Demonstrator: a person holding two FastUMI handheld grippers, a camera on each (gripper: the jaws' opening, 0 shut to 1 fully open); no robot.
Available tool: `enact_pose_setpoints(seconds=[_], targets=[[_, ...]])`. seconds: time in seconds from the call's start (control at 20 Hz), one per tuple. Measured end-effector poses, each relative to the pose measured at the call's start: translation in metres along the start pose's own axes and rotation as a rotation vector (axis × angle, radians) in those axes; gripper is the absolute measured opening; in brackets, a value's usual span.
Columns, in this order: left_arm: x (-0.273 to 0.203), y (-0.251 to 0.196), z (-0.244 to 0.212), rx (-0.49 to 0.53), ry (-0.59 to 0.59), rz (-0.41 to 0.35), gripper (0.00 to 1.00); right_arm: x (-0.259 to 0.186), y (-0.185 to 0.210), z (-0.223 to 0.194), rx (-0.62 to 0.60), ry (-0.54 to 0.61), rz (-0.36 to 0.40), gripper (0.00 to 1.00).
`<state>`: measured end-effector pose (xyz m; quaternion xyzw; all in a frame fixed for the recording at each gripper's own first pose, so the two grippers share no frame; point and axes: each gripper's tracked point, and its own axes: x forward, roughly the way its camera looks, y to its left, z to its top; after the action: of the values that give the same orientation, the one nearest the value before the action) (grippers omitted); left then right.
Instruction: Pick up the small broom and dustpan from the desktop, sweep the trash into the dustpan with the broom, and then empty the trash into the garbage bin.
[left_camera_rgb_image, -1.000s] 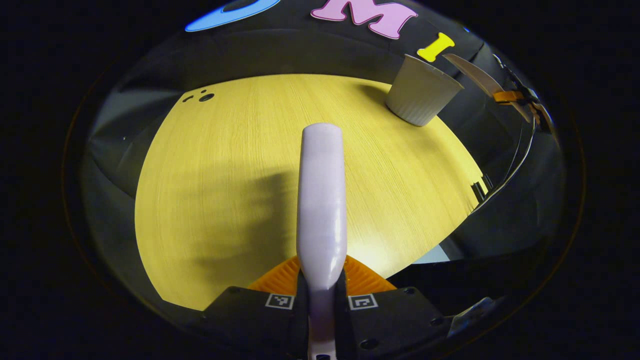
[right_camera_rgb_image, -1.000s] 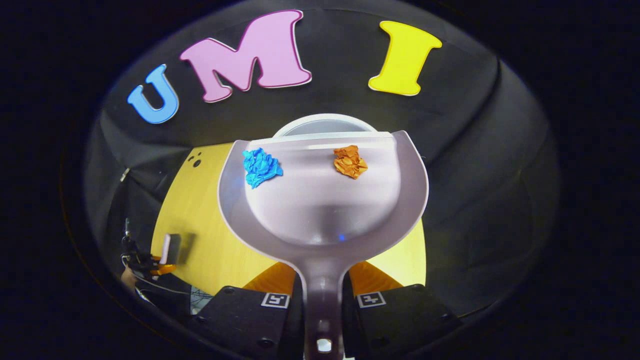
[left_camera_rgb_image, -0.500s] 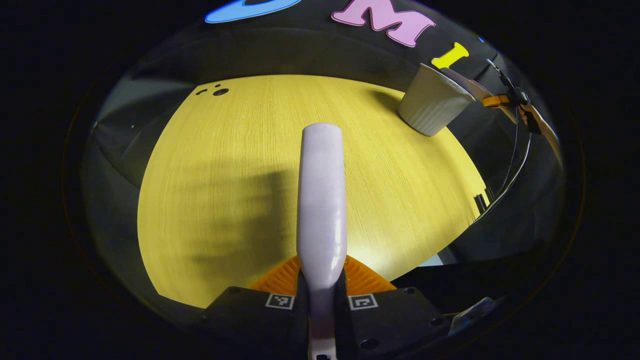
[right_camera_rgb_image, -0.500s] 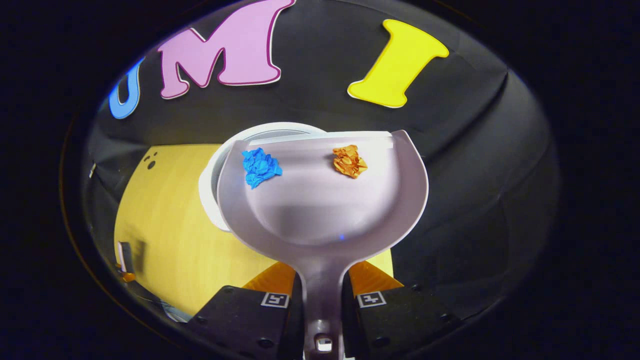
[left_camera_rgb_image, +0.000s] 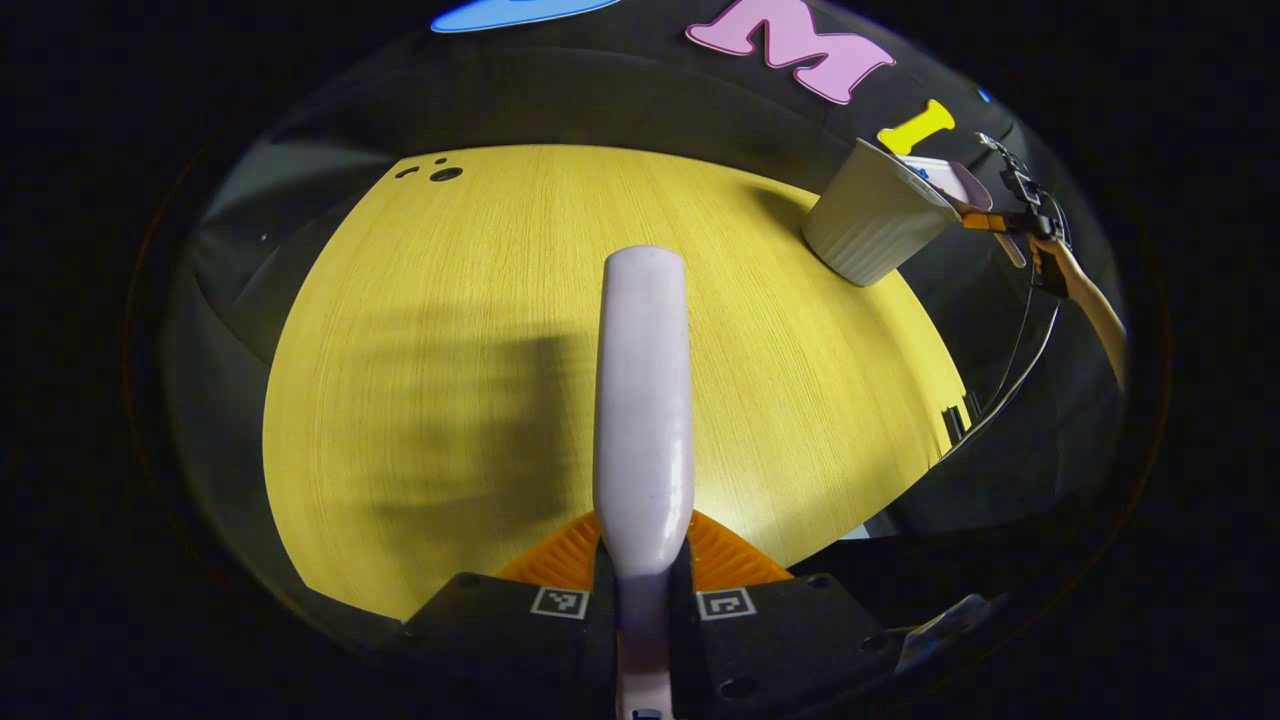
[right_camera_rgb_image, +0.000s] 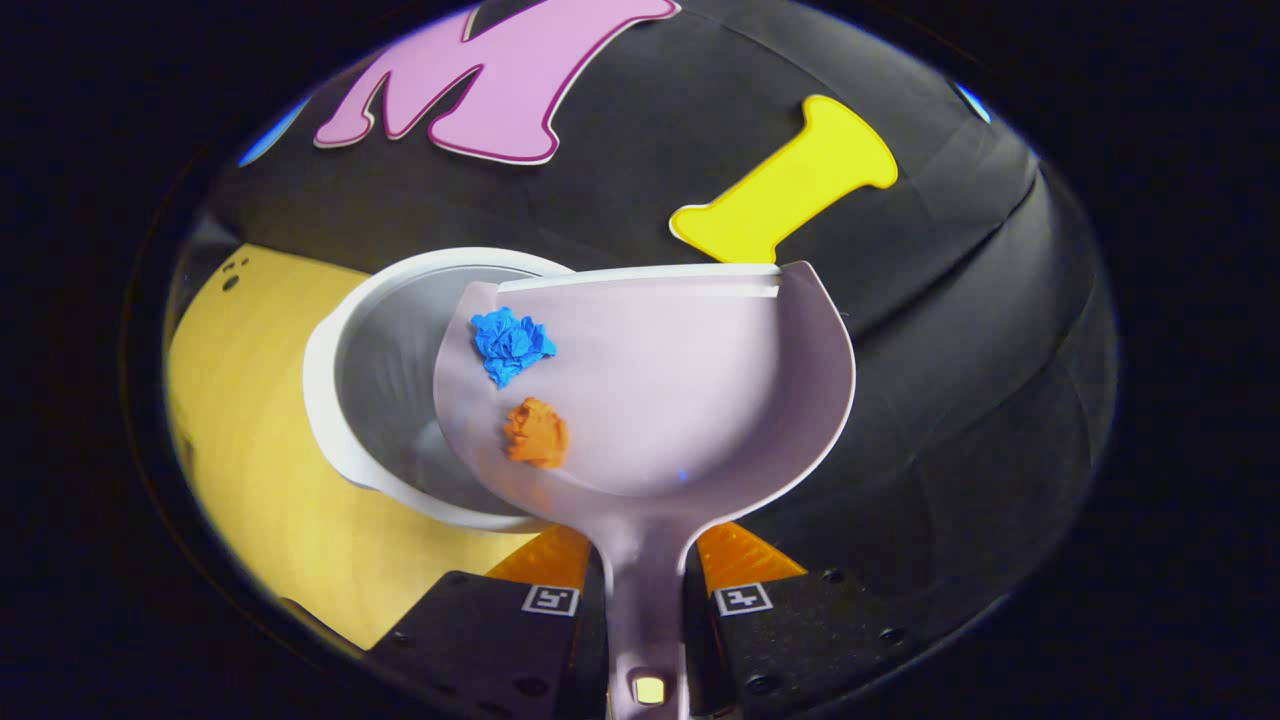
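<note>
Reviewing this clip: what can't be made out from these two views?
- Broom bristles: left gripper view, only its handle shows, end-on.
- Garbage bin floor: right gripper view, the dustpan covers part of it.
- Whether the orange scrap touches the blue scrap: it is blurred.
- Right tongs contact: handle hides it.

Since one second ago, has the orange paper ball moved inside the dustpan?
Yes. The orange paper ball left the front lip of the dustpan and now lies lower left, below the blue paper ball, toward the garbage bin.
</note>
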<state>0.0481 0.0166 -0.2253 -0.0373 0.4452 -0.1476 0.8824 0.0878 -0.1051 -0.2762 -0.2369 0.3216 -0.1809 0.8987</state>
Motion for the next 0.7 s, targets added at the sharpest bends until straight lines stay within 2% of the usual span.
enact_pose_setpoints(seconds=[0.2, 0.25, 0.3, 0.45, 0.5, 0.55, 0.6, 0.7], targets=[[0.001, 0.005, -0.002, -0.005, 0.014, 0.011, 0.25, 0.013, -0.006, 0.005, -0.12, -0.039, -0.099, 0.35], [0.0, 0.006, -0.003, -0.008, 0.015, 0.011, 0.25, 0.011, -0.008, 0.006, -0.162, -0.051, -0.124, 0.32], [0.001, 0.004, -0.004, -0.01, 0.015, 0.009, 0.25, 0.01, -0.01, 0.008, -0.211, -0.063, -0.152, 0.35], [0.002, 0.004, -0.008, -0.012, 0.026, 0.006, 0.25, 0.008, -0.016, 0.017, -0.367, -0.095, -0.215, 0.34], [0.003, 0.003, -0.011, -0.01, 0.033, 0.008, 0.25, 0.006, -0.017, 0.021, -0.417, -0.1, -0.228, 0.29], [0.003, 0.001, -0.015, -0.007, 0.04, 0.01, 0.25, 0.005, -0.017, 0.024, -0.472, -0.107, -0.238, 0.29], [0.003, 0.001, -0.017, -0.003, 0.046, 0.012, 0.25, 0.004, -0.019, 0.028, -0.534, -0.111, -0.25, 0.34], [0.001, -0.002, -0.019, 0.003, 0.052, 0.009, 0.25, -0.006, -0.025, 0.038, -0.646, -0.139, -0.287, 0.34]])
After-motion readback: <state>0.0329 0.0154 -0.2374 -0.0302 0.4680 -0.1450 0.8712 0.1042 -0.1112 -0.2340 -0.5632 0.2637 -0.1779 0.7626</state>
